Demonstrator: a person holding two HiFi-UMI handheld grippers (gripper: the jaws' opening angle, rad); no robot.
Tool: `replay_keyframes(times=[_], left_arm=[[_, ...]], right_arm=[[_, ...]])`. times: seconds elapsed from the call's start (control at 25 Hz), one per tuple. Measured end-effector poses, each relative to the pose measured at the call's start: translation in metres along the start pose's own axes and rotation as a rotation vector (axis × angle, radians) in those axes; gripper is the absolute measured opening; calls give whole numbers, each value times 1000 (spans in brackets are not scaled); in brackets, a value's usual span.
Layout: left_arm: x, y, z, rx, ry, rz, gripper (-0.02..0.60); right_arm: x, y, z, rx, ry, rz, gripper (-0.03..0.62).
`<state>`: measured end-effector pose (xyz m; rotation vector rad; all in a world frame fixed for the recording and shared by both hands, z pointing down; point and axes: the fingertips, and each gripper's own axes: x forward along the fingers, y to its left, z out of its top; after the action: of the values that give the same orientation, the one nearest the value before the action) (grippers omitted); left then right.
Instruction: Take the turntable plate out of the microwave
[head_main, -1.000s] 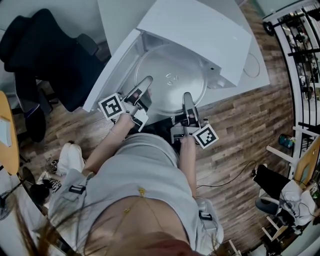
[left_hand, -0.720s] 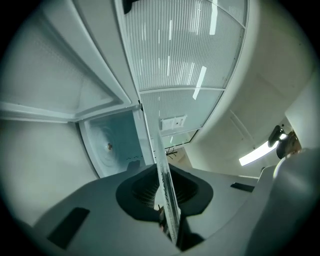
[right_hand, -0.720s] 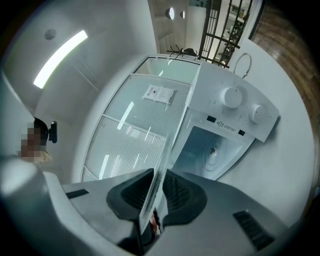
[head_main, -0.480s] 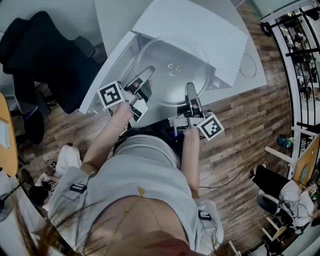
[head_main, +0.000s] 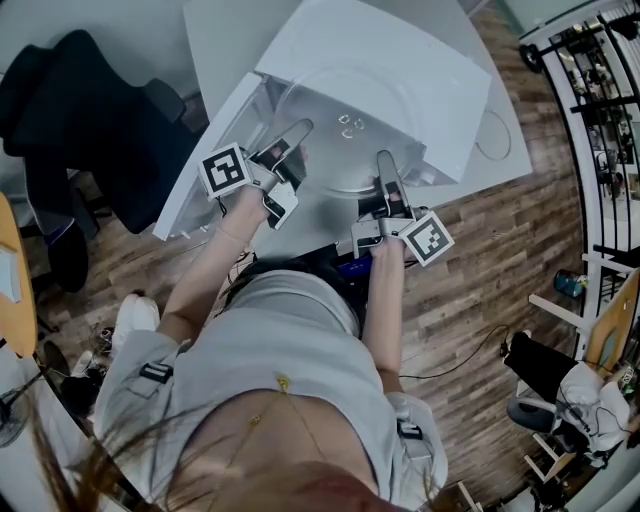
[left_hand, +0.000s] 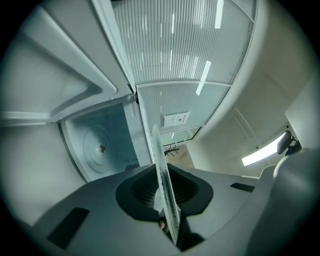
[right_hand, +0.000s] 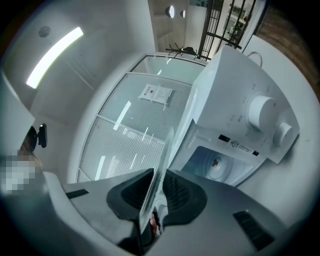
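The clear glass turntable plate lies about level at the mouth of the white microwave, its far half hidden under the microwave's top. My left gripper is shut on the plate's left near rim, and my right gripper is shut on its right near rim. In the left gripper view the plate runs edge-on between the jaws of the left gripper, with the cavity and its hub ahead. The right gripper view shows the plate clamped the same way in the right gripper, with the cavity beyond.
The microwave door stands open to the left. The microwave sits on a white table with a cable loop at its right. A black office chair is on the left, and a metal rack is at far right.
Both grippers have moved up the picture with the plate, toward the microwave's opening. More of the plate is now hidden under the microwave's top.
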<state>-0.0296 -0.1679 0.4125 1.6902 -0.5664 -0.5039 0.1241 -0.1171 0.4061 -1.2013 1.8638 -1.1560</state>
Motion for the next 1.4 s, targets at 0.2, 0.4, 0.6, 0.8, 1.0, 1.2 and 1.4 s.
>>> replay_keyframes(times=[0.2, 0.4, 0.6, 0.8, 1.0, 1.2, 1.4], left_arm=[[3, 14, -6, -21, 10, 7, 54], [15, 17, -2, -37, 19, 12, 53], [19, 21, 2, -56, 12, 21, 52], [26, 23, 7, -101, -14, 38, 51], [29, 22, 7, -153, -34, 48, 44], [29, 21, 7, -164, -54, 44, 44], [26, 15, 7, 16, -29, 15, 69]], right_arm=[[-4, -15, -2, -17, -7, -20, 66], [2, -22, 4, -6, -19, -34, 66], [6, -25, 5, 9, -25, -53, 66], [11, -24, 6, -34, -22, -50, 75], [3, -10, -8, -50, -6, -19, 140], [2, 16, -54, 14, 118, 64, 169], [9, 17, -68, 25, 145, 71, 87]])
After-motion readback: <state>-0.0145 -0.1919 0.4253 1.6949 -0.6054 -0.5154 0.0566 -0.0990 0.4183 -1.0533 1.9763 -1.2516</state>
